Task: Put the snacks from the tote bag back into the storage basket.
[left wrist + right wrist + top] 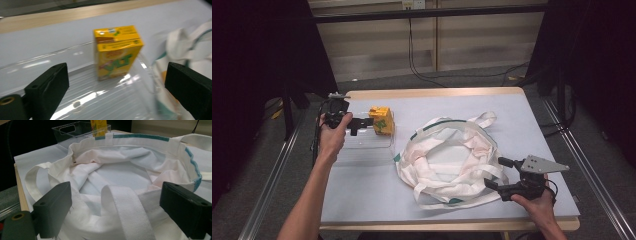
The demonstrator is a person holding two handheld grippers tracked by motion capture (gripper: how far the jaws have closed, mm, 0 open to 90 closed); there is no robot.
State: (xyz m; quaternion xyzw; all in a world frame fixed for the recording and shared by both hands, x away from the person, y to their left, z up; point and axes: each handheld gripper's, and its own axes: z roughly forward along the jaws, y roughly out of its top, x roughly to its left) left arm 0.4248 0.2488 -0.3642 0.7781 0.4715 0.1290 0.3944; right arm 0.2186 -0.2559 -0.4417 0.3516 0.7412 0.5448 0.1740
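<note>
A yellow drink carton (381, 121) (116, 52) stands upright at the right end of a clear plastic bin (362, 145) (100, 100) on the table's left side. My left gripper (362, 125) (117, 75) is level over the bin and points at the carton. It is open, and the carton is just ahead of its fingertips, untouched. A white tote bag (452, 155) (125, 167) with a teal rim lies open in the middle. My right gripper (494, 172) (117, 195) is open at the bag's near right edge. A white strap (127, 212) lies between its jaws, not pinched.
The pale blue table (362, 200) has wooden edges. Dark stands (287, 110) are at the far left and far right. Cables (422, 70) run over the floor behind. Metal rails (267, 190) flank the table. In the right gripper view the bin (72, 130) and carton (98, 126) sit beyond the bag.
</note>
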